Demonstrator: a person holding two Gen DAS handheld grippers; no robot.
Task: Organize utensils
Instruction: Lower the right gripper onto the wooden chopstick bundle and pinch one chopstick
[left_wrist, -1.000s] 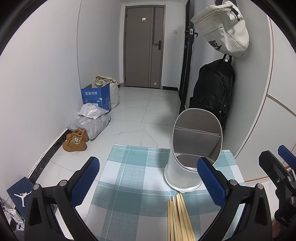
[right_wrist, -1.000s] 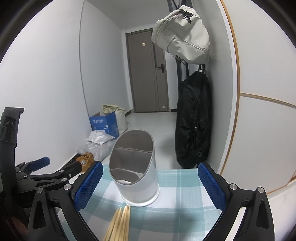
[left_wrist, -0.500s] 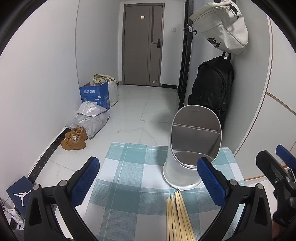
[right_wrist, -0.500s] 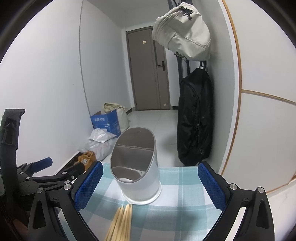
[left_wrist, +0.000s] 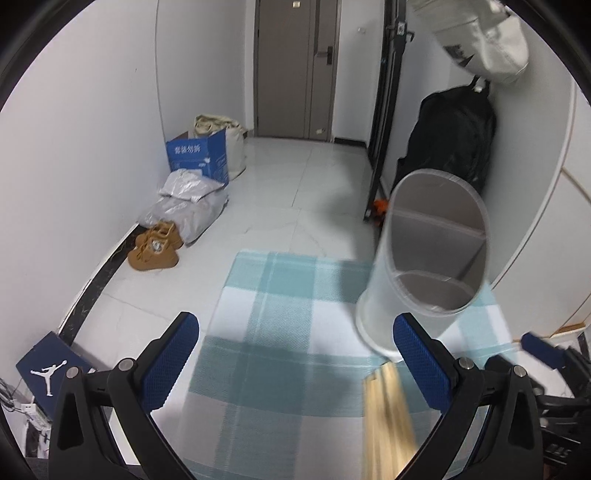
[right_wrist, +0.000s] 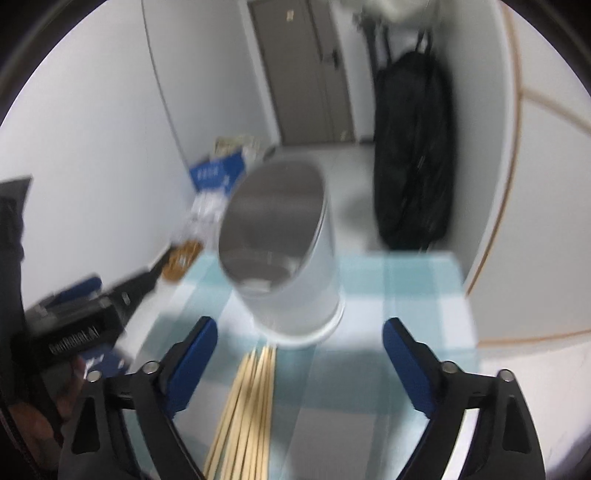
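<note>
Right tool (right_wrist: 300, 345) is closing, jaws still wide, nothing pressed between the pads; the chopsticks (right_wrist: 246, 413) are lying between them on the bench. Left tool (left_wrist: 295, 349) is hanging open, empty, over the checked cloth (left_wrist: 273, 295). Chopsticks: pale bamboo, one bundle, too blurred to count, tips just beside the holder (right_wrist: 291, 254). One white oval holder, upright, two compartments, nothing visible inside either.

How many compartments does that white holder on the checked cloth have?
2. The white holder has one divider across its oval mouth: one compartment on the side nearer the chopsticks, one behind it toward the black backpack. Both look empty, though their floors are partly hidden.
</note>
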